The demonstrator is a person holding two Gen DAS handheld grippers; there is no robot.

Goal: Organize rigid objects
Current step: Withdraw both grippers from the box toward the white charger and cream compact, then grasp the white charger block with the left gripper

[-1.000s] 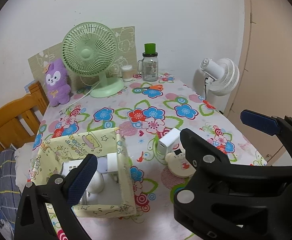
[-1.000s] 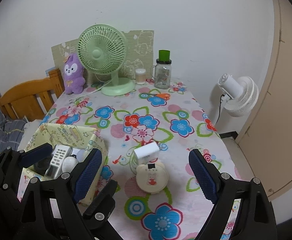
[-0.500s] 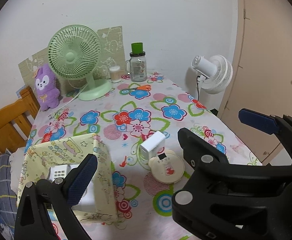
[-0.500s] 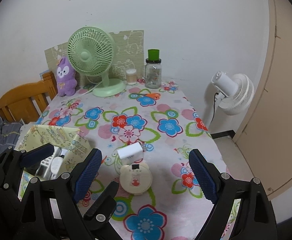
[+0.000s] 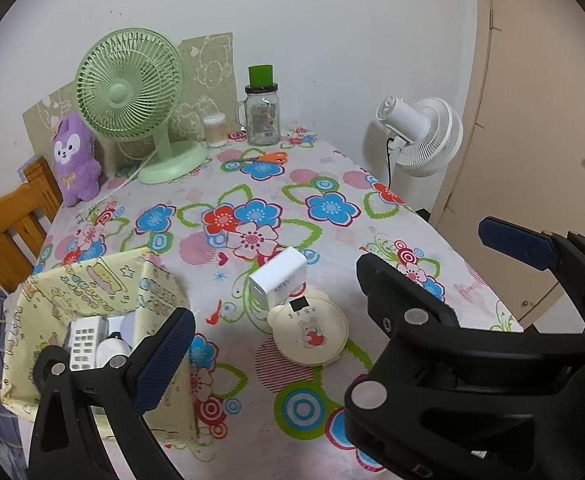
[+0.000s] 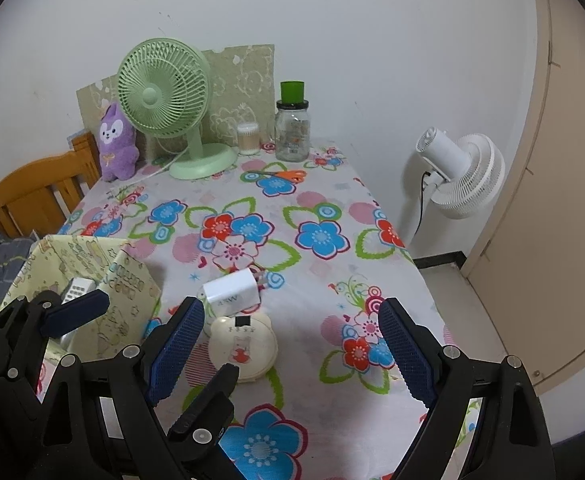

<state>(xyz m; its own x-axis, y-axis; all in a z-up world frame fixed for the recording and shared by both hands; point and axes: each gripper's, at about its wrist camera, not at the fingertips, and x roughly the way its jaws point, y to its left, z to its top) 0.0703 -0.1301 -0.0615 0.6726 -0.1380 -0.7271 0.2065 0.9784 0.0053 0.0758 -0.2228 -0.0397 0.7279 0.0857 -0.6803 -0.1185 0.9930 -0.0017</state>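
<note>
A white charger block (image 5: 278, 281) (image 6: 232, 292) lies on the flowered tablecloth, touching a cream bear-shaped round case (image 5: 309, 332) (image 6: 242, 346) in front of it. A yellow fabric box (image 5: 92, 280) (image 6: 92, 268) at the left holds a white remote (image 5: 84, 342) and other white items. My left gripper (image 5: 332, 300) is open and empty, above the near table. My right gripper (image 6: 292, 344) is open and empty, with the bear case between its fingers' line of sight.
At the table's back stand a green desk fan (image 6: 164, 100), a purple plush (image 6: 116, 142), a glass jar with green lid (image 6: 292, 128), a cotton-swab tub (image 6: 248, 138) and orange scissors (image 6: 288, 175). A white floor fan (image 6: 460, 172) stands right; a wooden chair (image 6: 32, 192) left.
Both grippers have pulled back and shifted, so the box, charger and bear case sit lower and further left in the views. Both stay open and empty.
</note>
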